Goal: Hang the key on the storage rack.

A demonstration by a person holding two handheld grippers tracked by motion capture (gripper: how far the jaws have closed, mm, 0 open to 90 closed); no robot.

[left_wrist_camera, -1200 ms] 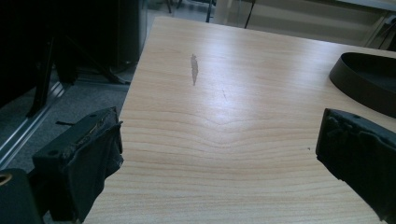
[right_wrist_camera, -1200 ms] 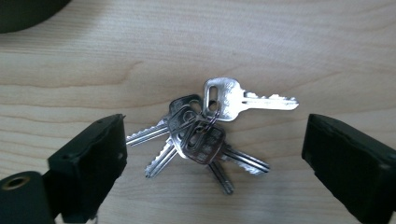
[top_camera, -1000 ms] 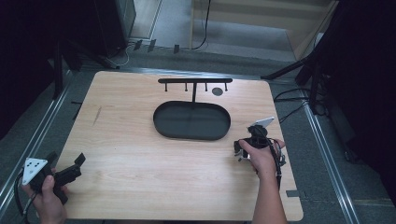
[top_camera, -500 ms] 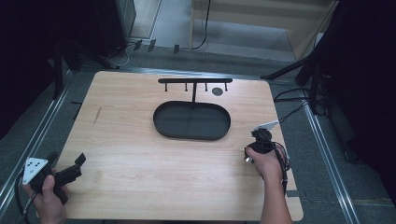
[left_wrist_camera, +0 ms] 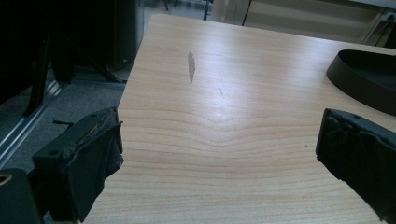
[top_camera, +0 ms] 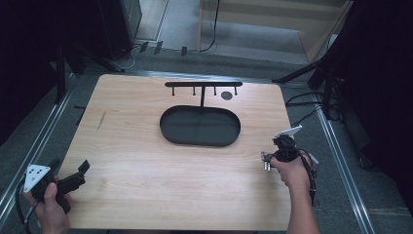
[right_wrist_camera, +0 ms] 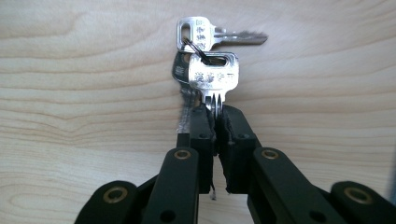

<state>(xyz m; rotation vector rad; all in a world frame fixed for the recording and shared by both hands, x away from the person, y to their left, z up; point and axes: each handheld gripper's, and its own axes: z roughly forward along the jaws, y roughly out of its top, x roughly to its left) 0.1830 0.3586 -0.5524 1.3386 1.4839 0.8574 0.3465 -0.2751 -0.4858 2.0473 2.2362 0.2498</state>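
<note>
Left tool (top_camera: 82, 168) rested at the near-left corner of the desk (top_camera: 136, 146), jaws spread wide apart with nothing between them, aimed across bare wood toward a grey scuff mark (left_wrist_camera: 191, 66). Sat idle, well apart from everything else.

Further right, black oval tray (top_camera: 199, 126) lay mid-desk, empty, with a black hook rack (top_camera: 203, 85) rising from its far rim and a small dark round spot (top_camera: 226, 95) just beside the rack's right end.

Right tool (right_wrist_camera: 216, 122) hovered near the right edge of the desk, jaws pressed together on the blade of one key from a bunch of keys (right_wrist_camera: 212, 70); two more keys hung off the split ring (right_wrist_camera: 196, 49), one pointing sideways against the wood. Whether the bunch touched the desk or hung clear could not be told.

Judged as a carry toward the rack, likely to hang the ring on a hook. Best done with the grip kept firm, since the thin blade could pivot or slip; best moved slowly to stop the loose keys swinging, with the ring, not the blade, presented to the hook.
</note>
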